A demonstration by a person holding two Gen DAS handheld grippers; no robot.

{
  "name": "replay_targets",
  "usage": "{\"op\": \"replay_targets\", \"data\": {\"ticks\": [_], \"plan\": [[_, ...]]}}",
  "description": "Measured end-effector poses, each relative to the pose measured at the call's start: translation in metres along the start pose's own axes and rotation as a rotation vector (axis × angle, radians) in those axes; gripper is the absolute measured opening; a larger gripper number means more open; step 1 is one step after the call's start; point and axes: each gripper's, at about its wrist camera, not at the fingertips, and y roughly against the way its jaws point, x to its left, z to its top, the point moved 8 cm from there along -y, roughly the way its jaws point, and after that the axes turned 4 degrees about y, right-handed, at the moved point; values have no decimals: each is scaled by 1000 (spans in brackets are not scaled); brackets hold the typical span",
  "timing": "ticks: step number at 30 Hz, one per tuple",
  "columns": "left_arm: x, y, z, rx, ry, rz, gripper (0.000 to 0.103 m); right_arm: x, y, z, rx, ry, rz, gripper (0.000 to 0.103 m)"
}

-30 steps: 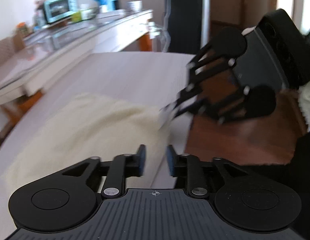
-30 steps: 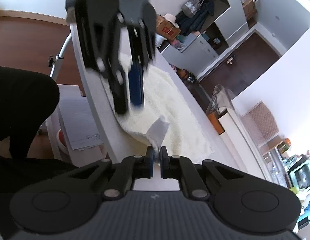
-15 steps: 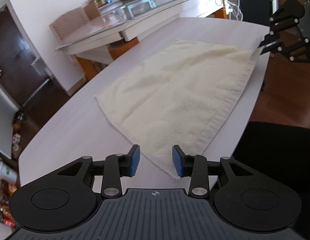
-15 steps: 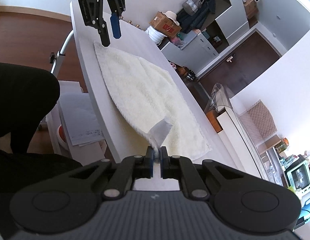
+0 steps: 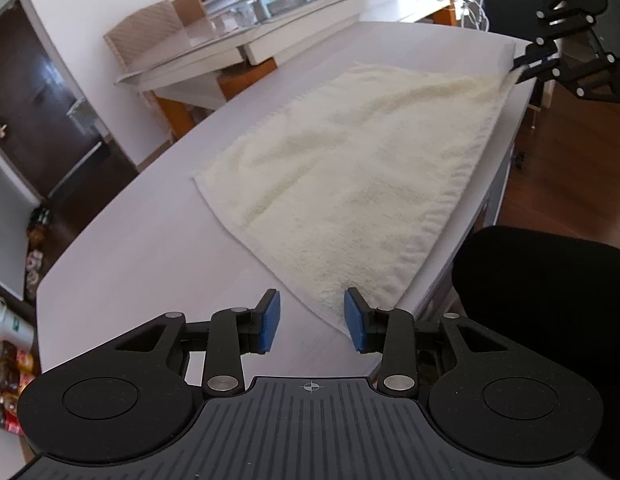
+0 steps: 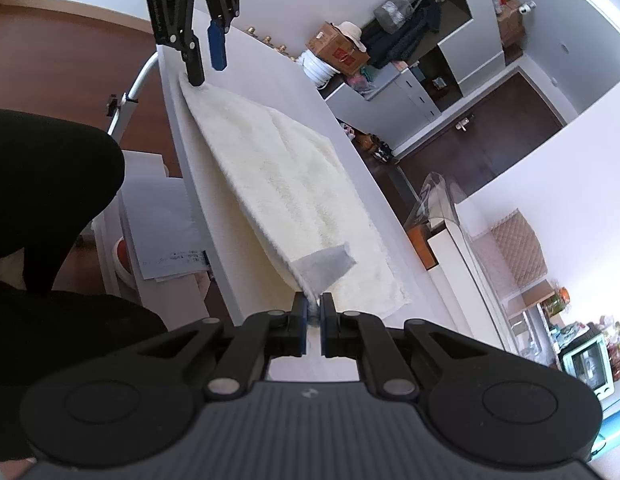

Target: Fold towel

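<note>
I have the cream towel (image 5: 350, 168) lying flat along the near edge of the white tabletop (image 5: 157, 248). My right claw (image 6: 314, 312) is clenched on its right near corner; my left claw (image 5: 312, 316) sits released over the left near corner. I judge I should straddle that hem fully, pinch only one layer, then lift both corners evenly toward the far edge.
</note>
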Motion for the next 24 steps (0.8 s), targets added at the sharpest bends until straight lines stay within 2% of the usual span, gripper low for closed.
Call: {"op": "replay_targets", "data": {"ticks": [9,19,24], "plan": [[-1,-7,-4,-11,53,4,39,0,7,-1,9,46,-9,7],[3,-7,-12,1,41,-15,40,-8,5,7,21,99,-22,7],[13,-3,-1,-59,135,-23,43,-11,1,15,27,123,-19,7]]}}
